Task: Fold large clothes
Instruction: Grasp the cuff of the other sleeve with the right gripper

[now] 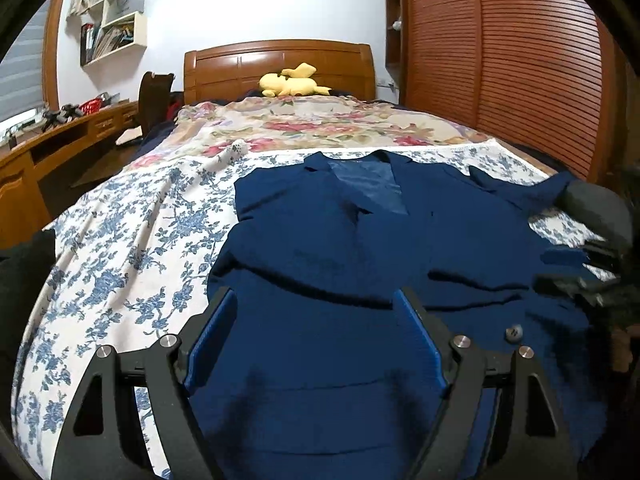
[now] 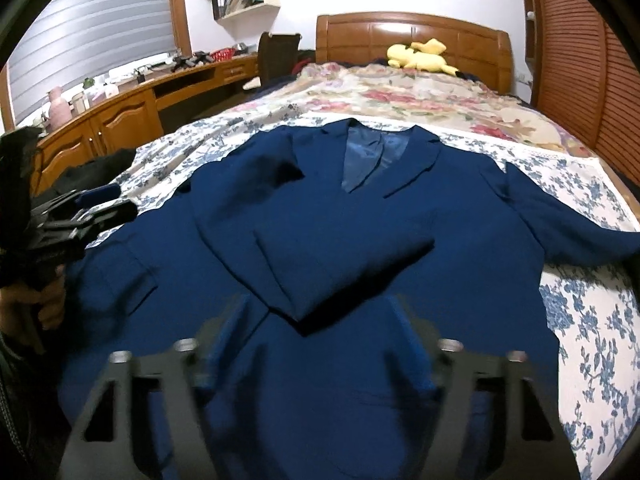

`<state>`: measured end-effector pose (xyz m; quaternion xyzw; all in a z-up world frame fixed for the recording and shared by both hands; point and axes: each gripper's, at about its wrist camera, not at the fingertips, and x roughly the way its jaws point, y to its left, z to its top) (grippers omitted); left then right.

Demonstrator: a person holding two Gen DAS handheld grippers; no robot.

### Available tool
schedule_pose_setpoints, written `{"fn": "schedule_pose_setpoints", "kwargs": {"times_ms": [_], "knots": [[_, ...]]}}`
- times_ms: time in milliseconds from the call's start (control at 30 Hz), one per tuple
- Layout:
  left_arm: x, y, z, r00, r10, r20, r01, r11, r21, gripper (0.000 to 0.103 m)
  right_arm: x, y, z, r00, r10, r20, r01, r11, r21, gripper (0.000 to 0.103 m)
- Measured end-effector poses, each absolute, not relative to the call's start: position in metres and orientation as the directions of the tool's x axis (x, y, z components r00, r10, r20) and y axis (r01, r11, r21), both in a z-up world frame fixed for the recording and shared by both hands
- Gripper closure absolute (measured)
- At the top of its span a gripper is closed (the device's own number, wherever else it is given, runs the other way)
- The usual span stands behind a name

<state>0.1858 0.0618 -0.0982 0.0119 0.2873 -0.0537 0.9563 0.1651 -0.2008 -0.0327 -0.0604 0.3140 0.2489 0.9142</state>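
A navy blue suit jacket (image 1: 360,248) lies face up on the bed, collar toward the headboard. In the right wrist view the jacket (image 2: 360,248) has its left sleeve (image 2: 344,256) folded across the chest, and the right sleeve (image 2: 572,232) stretches out to the side. My left gripper (image 1: 316,300) is open and empty just above the jacket's lower part. My right gripper (image 2: 320,308) is open and empty above the jacket's lower middle. The left gripper also shows at the left edge of the right wrist view (image 2: 92,208). The right gripper shows at the right edge of the left wrist view (image 1: 576,272).
The bed is covered by a blue floral sheet (image 1: 132,248) and a red floral quilt (image 1: 320,124). A yellow plush toy (image 1: 292,80) lies by the wooden headboard (image 1: 280,64). A wooden desk (image 2: 120,116) stands to the left, a louvred wardrobe (image 1: 500,60) to the right.
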Motion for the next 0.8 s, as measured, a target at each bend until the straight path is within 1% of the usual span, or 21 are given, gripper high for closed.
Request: {"fn": "schedule_pose_setpoints", "kwargs": {"times_ms": [233, 333, 433, 467, 533, 600, 633, 667, 700, 767, 800], "knots": [[0.173, 0.070, -0.094, 0.831, -0.108, -0.546, 0.126, 0.992, -0.004, 0.022, 0.193, -0.173, -0.010, 0.635, 0.422, -0.647, -0.533, 0.846, 0.029, 0.046], [0.168, 0.072, -0.092, 0.837, -0.107, -0.536, 0.130, 0.992, 0.005, 0.022, 0.210, -0.156, -0.016, 0.586, 0.426, -0.689, -0.561, 0.827, 0.034, 0.046], [0.162, 0.075, -0.091, 0.843, -0.112, -0.526, 0.134, 0.991, 0.003, 0.022, 0.225, -0.140, -0.032, 0.538, 0.397, -0.743, -0.583, 0.813, 0.012, 0.047], [0.161, 0.076, -0.090, 0.844, -0.114, -0.524, 0.135, 0.991, 0.002, 0.022, 0.229, -0.135, -0.039, 0.528, 0.376, -0.761, -0.586, 0.810, -0.007, 0.049], [0.159, 0.079, -0.090, 0.845, -0.120, -0.522, 0.137, 0.990, -0.006, 0.021, 0.236, -0.129, -0.052, 0.520, 0.328, -0.789, -0.584, 0.810, -0.047, 0.054], [0.159, 0.080, -0.090, 0.844, -0.125, -0.522, 0.141, 0.990, -0.009, 0.021, 0.241, -0.128, -0.062, 0.547, 0.246, -0.800, -0.556, 0.822, -0.127, 0.067], [0.159, 0.080, -0.090, 0.842, -0.121, -0.526, 0.140, 0.990, -0.005, 0.021, 0.242, -0.129, -0.064, 0.557, 0.234, -0.797, -0.548, 0.824, -0.142, 0.071], [0.158, 0.080, -0.090, 0.842, -0.119, -0.526, 0.139, 0.990, -0.002, 0.021, 0.242, -0.131, -0.064, 0.560, 0.233, -0.795, -0.546, 0.826, -0.142, 0.078], [0.157, 0.079, -0.090, 0.841, -0.124, -0.526, 0.145, 0.989, -0.002, 0.021, 0.240, -0.134, -0.064, 0.566, 0.231, -0.791, -0.543, 0.827, -0.147, 0.088], [0.157, 0.078, -0.090, 0.840, -0.134, -0.525, 0.155, 0.988, -0.006, 0.022, 0.233, -0.141, -0.061, 0.592, 0.220, -0.775, -0.530, 0.831, -0.169, 0.096], [0.157, 0.077, -0.089, 0.840, -0.141, -0.525, 0.161, 0.987, -0.007, 0.022, 0.229, -0.147, -0.057, 0.621, 0.209, -0.756, -0.513, 0.837, -0.190, 0.097]]}}
